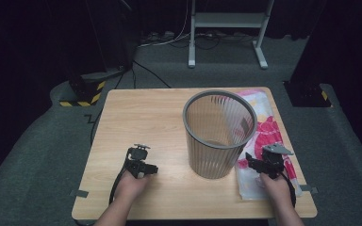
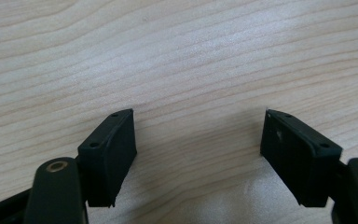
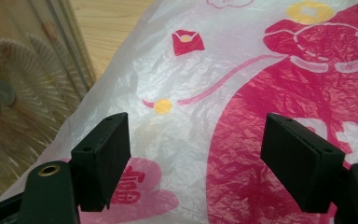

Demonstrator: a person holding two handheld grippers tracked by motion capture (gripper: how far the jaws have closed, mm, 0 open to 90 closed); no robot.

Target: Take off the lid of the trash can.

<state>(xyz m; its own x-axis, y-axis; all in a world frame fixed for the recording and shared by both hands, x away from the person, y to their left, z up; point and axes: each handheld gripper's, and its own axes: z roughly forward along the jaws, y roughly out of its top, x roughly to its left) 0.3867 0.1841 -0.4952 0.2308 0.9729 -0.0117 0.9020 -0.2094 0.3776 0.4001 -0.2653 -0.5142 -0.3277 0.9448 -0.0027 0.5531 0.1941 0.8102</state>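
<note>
Right claw: jaws spread wide, nothing pinched. It hovers over the plastic bag, near the table's right edge toward the near right corner. No pad presses the film; the bag lies flat beneath the gap between the jaws.

Left claw: jaws spread wide, nothing between them. Bare table lies beneath it. In the high view this claw sits near the front edge, left of centre, well apart from the bag.

Bag: white with red and yellow print, lying flat along the right edge, partly behind and just beside the bin. Whether the bin's base rests on the film, I cannot tell.

Bin: grey, ribbed, upright, right of the table's centre, open at the top and unlined.

Judgement: the step in hand appears to be picking up the bag, likely to line the bin; the grasp is not yet made. The next move calls for the right claw to lower onto the film and close on a fold or edge. Thin film may slip or bunch; the left claw would need to cross to help open it.
</note>
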